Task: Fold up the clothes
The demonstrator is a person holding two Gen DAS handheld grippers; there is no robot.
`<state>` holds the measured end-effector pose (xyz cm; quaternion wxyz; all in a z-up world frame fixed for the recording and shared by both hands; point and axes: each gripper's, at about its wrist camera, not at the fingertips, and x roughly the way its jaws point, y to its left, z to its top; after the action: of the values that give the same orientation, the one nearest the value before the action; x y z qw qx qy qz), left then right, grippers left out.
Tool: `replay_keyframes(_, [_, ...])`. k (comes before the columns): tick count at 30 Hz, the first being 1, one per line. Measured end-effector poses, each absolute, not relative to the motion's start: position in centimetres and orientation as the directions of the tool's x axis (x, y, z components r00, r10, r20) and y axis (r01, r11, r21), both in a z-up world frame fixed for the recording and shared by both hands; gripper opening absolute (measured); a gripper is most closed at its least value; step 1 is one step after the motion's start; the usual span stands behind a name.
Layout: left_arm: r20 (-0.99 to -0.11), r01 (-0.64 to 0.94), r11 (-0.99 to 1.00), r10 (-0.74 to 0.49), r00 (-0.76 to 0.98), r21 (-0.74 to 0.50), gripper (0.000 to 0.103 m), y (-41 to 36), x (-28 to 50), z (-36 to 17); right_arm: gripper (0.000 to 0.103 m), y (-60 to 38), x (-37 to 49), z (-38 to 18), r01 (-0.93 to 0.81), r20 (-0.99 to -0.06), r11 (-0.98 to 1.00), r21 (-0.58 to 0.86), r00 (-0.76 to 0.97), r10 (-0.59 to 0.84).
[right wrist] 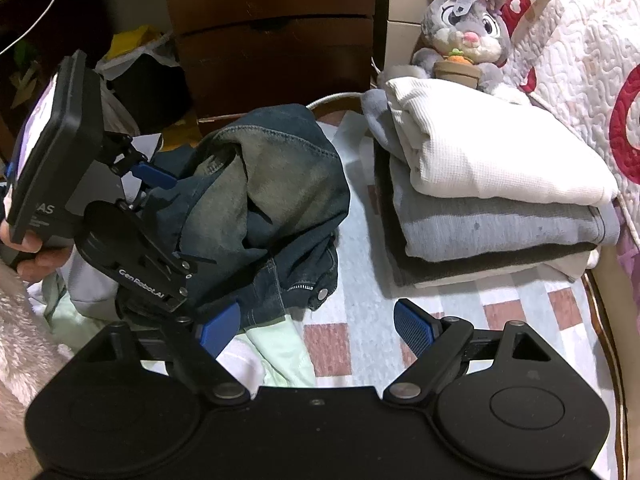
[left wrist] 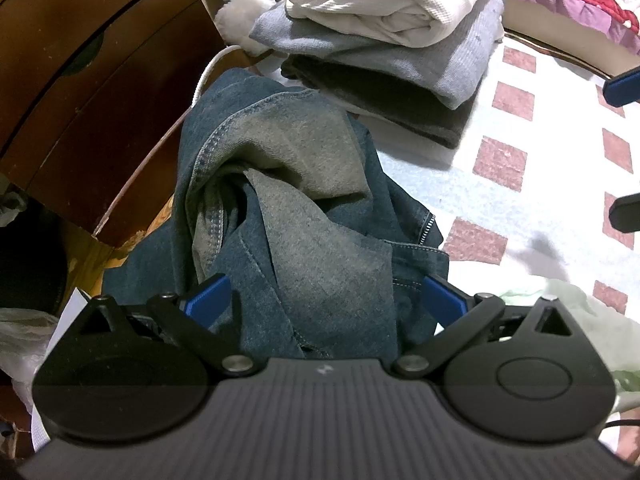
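The denim garment (right wrist: 272,200) is lying bunched and twisted on the bed (right wrist: 360,320), near the bed's edge beside the dark wooden dresser (right wrist: 272,40) — a crumpled heap with its paler inner face turned outward and a zipper and metal button showing at the lower hem. It is not yet spread flat, so the folding of this piece appears to be only beginning.

The left claw (left wrist: 324,296) is sitting with its blue pads spread on either side of the denim, fabric filling the gap between them. In its own view the jaws are standing wide, not pinched; the cloth is lying between them rather than being clamped. The right-wrist view is showing the same claw pressed in against the heap's side, probably to gather a layer or find an edge to lift.

The right claw (right wrist: 320,330) is hovering open just in front of the heap, above the checked bedcover and a pale green cloth (right wrist: 280,356), holding nothing. It seems to be waiting near the hem so it can take a second corner once the left side has a purchase.

Well apart to the right, a folded stack (right wrist: 492,200) — white on grey on dark — is sitting squared up against the quilt (right wrist: 580,60), with a plush rabbit (right wrist: 468,28) behind it. That is likely the place set aside for finished pieces, kept clear of the working area.
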<state>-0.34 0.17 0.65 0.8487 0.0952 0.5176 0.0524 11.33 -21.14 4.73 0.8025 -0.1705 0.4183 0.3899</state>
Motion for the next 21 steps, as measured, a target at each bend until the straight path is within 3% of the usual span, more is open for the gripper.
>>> replay_keyframes(21, [-0.883, 0.006, 0.983, 0.163, 0.441, 0.185, 0.103, 0.89, -0.35, 0.22, 0.087, -21.14, 11.84, 3.85, -0.753, -0.833, 0.654, 0.078, 0.311, 0.457])
